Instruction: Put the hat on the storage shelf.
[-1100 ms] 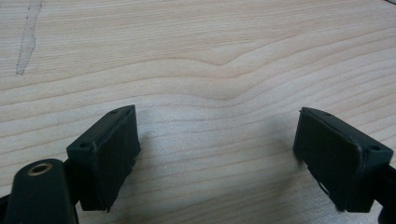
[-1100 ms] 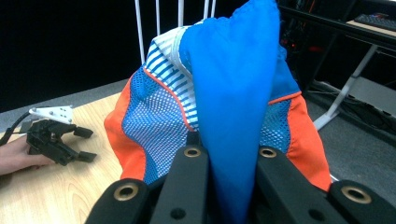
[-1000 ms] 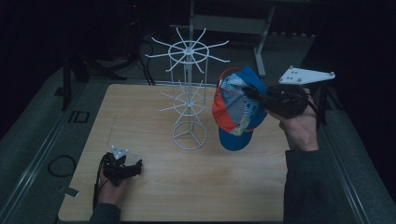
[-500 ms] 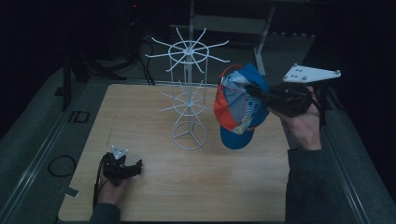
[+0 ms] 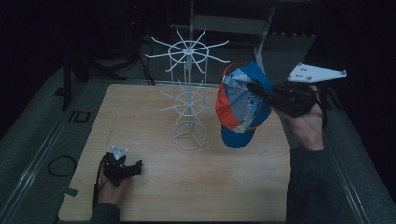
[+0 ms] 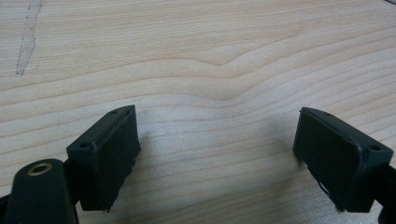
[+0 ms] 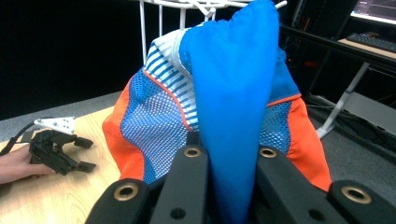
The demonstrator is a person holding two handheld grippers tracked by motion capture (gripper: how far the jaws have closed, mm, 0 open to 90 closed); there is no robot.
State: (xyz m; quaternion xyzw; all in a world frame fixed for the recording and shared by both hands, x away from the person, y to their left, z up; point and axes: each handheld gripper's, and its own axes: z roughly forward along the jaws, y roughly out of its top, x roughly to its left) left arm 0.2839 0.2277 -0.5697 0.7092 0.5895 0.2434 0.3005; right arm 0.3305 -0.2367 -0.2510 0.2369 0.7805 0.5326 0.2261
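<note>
My right gripper [image 5: 259,90] pinches a fold of the cap [image 5: 240,109], holding it in the air just right of the rack [image 5: 187,93]. My left gripper [image 5: 122,168] rests wide open and empty on the table [image 5: 196,186]. To hang it cleanly, I'd lift the cap's opening over an upper prong before letting go.
</note>
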